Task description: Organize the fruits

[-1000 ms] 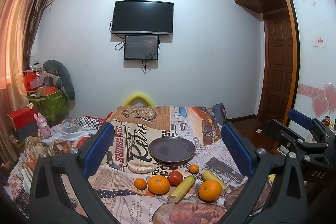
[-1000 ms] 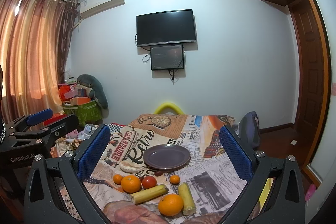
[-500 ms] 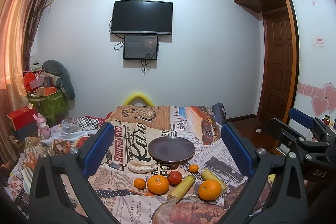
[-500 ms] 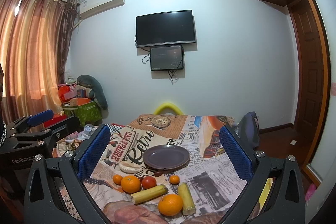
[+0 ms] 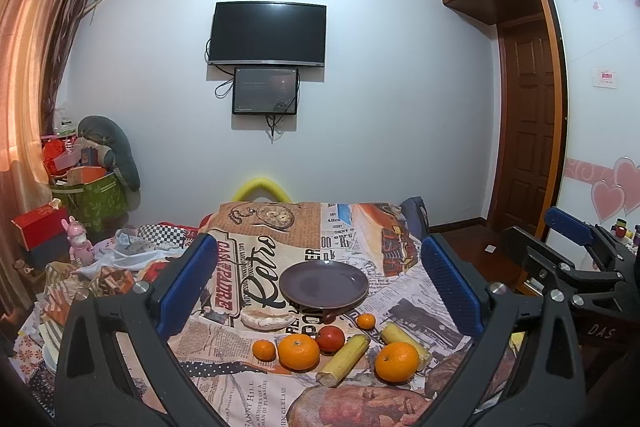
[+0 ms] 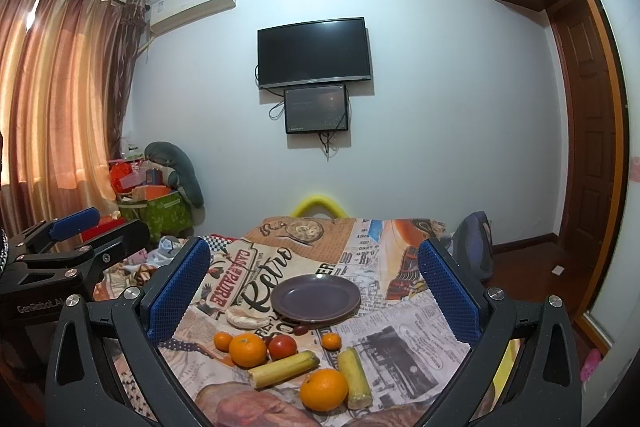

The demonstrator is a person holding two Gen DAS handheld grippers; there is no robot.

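Both tools hang above the near edge of the worktop (image 5: 400, 299), which is covered by a cloth printed with newspaper and "Retro" lettering. The left gripper (image 5: 316, 283) has its blue-padded fingers (image 5: 188, 283) spread wide with nothing between them, and the right gripper (image 6: 312, 287) is the same — pads far apart, holding nothing.

The round dark purple plate (image 5: 323, 283) sits near the middle of the cloth, bare on top. Just in front of it, touching or nearly touching its left rim, lies a pale, lumpy oblong object (image 5: 266, 319); I can't tell what it is. A small dark fruit (image 6: 300, 328) peeks out at the plate's front edge.

The fruit lies in a loose cluster nearer the grippers. From the left: a small orange tangerine (image 5: 264, 349), just beside a larger orange (image 5: 298, 351), with a red tomato-like fruit (image 5: 330, 339) close behind it. Another small tangerine (image 5: 365, 321) sits alone, closer to the plate. Two yellow banana-like pieces lie flat — one slanted (image 5: 344, 359) beside the red fruit, the other (image 5: 400, 337) further right. A second large orange (image 5: 397, 361) rests against that one's near end.
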